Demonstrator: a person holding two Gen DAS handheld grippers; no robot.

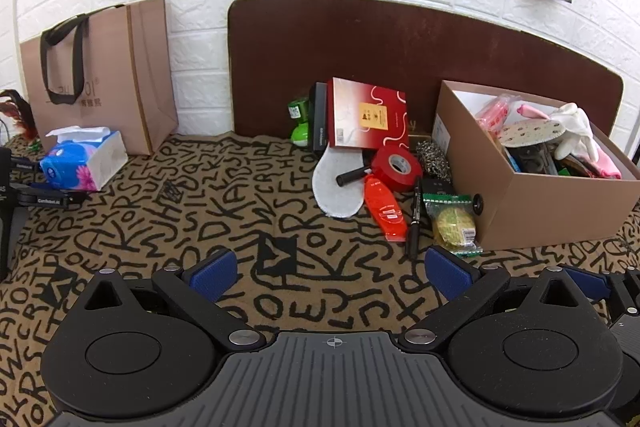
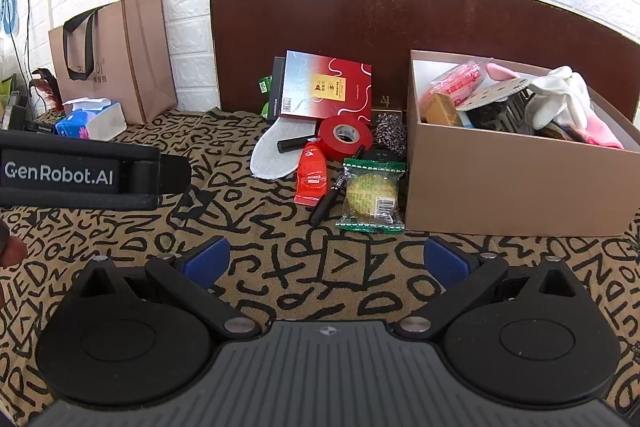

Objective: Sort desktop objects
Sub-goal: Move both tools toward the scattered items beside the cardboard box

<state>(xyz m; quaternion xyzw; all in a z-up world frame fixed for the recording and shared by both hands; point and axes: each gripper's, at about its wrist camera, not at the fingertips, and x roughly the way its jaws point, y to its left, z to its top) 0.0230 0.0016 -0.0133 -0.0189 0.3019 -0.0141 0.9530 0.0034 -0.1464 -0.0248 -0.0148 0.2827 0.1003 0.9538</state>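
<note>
Loose objects lie in a cluster on the patterned cloth: a red tape roll (image 1: 397, 163) (image 2: 345, 137), a red tube (image 1: 385, 207) (image 2: 311, 174), a black marker (image 1: 414, 215) (image 2: 329, 198), a wrapped green cake (image 1: 453, 219) (image 2: 371, 195), a white insole (image 1: 337, 179) (image 2: 275, 150) and a red box (image 1: 367, 115) (image 2: 325, 87). An open cardboard box (image 1: 560, 203) (image 2: 516, 187) full of items stands to their right. My left gripper (image 1: 331, 269) is open with nothing between its fingers, well short of the cluster. My right gripper (image 2: 328, 261) is likewise open and holds nothing.
A brown paper bag (image 1: 100, 75) (image 2: 112, 59) and a blue tissue pack (image 1: 82, 163) (image 2: 90, 121) stand at the left by the white brick wall. A dark brown board (image 1: 400, 47) (image 2: 400, 27) leans behind the cluster. The left gripper's body (image 2: 80, 169) shows at the right view's left edge.
</note>
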